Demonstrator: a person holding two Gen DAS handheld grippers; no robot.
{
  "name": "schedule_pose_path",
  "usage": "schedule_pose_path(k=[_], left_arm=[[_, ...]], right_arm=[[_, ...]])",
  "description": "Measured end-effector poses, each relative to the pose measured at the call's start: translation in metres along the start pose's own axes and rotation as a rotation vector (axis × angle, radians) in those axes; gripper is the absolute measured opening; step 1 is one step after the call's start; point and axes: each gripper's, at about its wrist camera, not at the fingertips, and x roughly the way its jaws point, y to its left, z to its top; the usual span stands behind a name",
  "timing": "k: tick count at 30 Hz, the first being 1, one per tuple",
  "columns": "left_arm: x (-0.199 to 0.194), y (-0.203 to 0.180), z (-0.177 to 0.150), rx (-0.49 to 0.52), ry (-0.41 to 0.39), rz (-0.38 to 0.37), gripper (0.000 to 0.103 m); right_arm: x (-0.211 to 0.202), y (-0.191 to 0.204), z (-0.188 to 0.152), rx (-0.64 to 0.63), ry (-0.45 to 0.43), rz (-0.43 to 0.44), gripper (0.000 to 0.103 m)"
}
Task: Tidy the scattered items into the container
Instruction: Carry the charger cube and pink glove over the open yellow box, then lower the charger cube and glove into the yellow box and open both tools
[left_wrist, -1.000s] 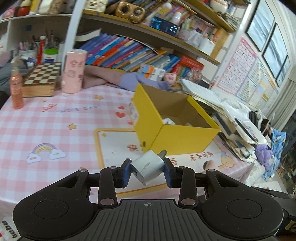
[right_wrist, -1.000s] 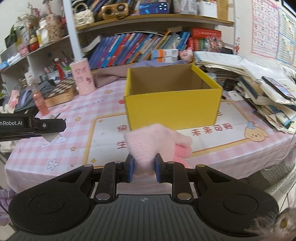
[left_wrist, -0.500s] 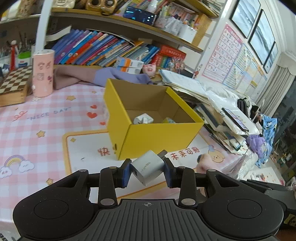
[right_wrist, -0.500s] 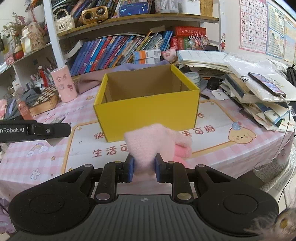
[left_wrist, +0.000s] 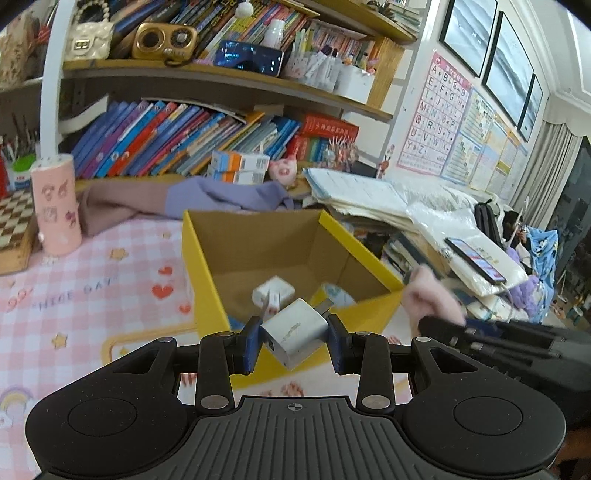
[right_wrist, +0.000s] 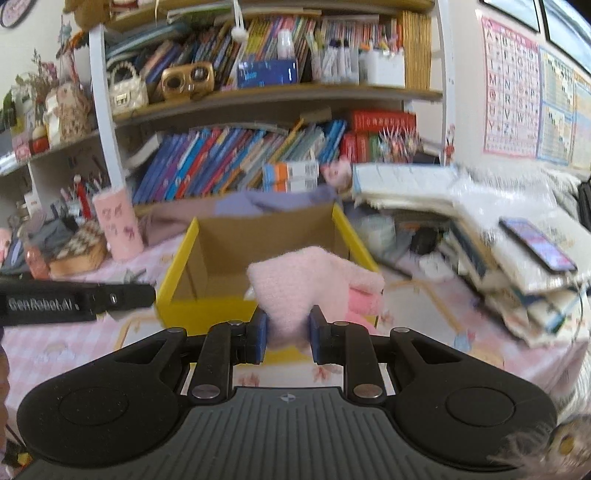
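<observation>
Container: yellow cardboard box, top open, standing on the surface; a white plug block and another small item lie on its floor
Left claw: left claw pinches a silver charger, tilted on one corner, held above the box's near rim
Right claw: right claw is pressed onto a fluffy pink cloth, held just before the box's near wall
Edges: the box's four rims are bare; the right claw sits just beside its right corner in the left wrist view
Open room: clear tablecloth to the left of the box, up to a pink cup
Surface: pink checked tablecloth; paper piles crowd the right side
Room: bookshelf behind; alphabet poster on the wall
</observation>
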Motion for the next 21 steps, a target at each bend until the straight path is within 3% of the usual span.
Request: schedule_pose_path(k=[7,15,21], left_arm=[[0.028,0.0,0.02,0.003,-0.022,0.059,0.035],[0.069,-0.005,0.032,0.035,0.002,0.139,0.035],[0.109,-0.016,0.035,0.135,0.059,0.201,0.035]], right_arm=[[0.036,-0.013,0.032,-0.038,-0.028,0.074,0.021],[0.099,-0.02,0.043,-0.089,0.078,0.175,0.021],[0.148,-0.026,0.046,-0.106,0.161,0.227,0.021]])
